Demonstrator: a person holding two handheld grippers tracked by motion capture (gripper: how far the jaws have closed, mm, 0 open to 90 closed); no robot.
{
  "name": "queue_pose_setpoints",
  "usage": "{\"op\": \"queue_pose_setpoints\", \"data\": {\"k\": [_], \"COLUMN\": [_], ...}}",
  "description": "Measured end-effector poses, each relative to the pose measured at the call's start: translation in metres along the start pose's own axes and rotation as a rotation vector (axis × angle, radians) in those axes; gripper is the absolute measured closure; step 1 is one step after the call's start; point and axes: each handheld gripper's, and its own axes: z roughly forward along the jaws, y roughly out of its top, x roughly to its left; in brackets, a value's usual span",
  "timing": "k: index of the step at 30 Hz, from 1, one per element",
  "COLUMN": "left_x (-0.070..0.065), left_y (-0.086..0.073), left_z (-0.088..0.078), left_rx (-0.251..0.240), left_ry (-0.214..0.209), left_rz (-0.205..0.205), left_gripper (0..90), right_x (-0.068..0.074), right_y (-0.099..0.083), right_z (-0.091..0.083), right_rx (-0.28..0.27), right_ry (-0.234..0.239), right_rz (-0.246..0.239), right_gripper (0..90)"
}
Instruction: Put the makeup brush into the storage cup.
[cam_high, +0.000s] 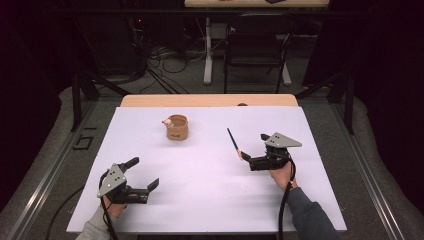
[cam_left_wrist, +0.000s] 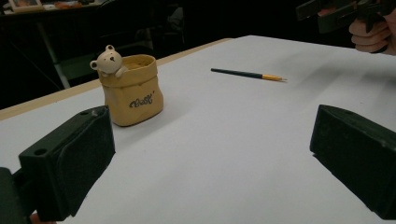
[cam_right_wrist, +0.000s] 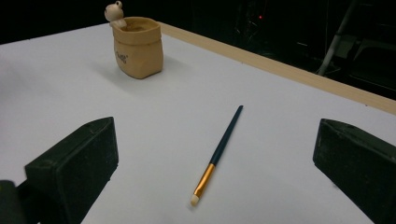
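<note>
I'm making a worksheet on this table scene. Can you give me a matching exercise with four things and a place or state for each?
Things:
1. brush
2. pot
3. left claw
4. bear

Places or states:
A. peeking over the pot's rim
B. open, over bare white table
C. lying flat between the right claw's open jaws
D. standing upright, far side of the table

Pairs: 1-C, 2-D, 3-B, 4-A

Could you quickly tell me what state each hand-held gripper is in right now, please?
Left hand-held gripper: open, holding nothing, above bare table.
Right hand-held gripper: open, holding nothing; the brush lies on the table between its jaws, not gripped.
</note>
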Motion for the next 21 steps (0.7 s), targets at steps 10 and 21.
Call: {"op": "queue_pose_setpoints", "data": {"k": [10, 21], "left_x": [0.0, 0.0], "left_y": [0.0, 0.0], "left_z": [-0.001, -0.001], "left_rx": [-0.004, -0.001], "left_ry": [-0.004, -0.002], "left_rz": [0.004, 0.002], "left_gripper": [0.0, 0.0], "right_x": [0.003, -0.001], "right_y": [0.002, 0.009], "right_z": [0.01, 0.019], "right_rx": [0.042, 0.057], "right_ry": [0.016, 0.019], "right_rz": [-0.025, -0.01], "right_gripper": [0.0, 0.0]}}
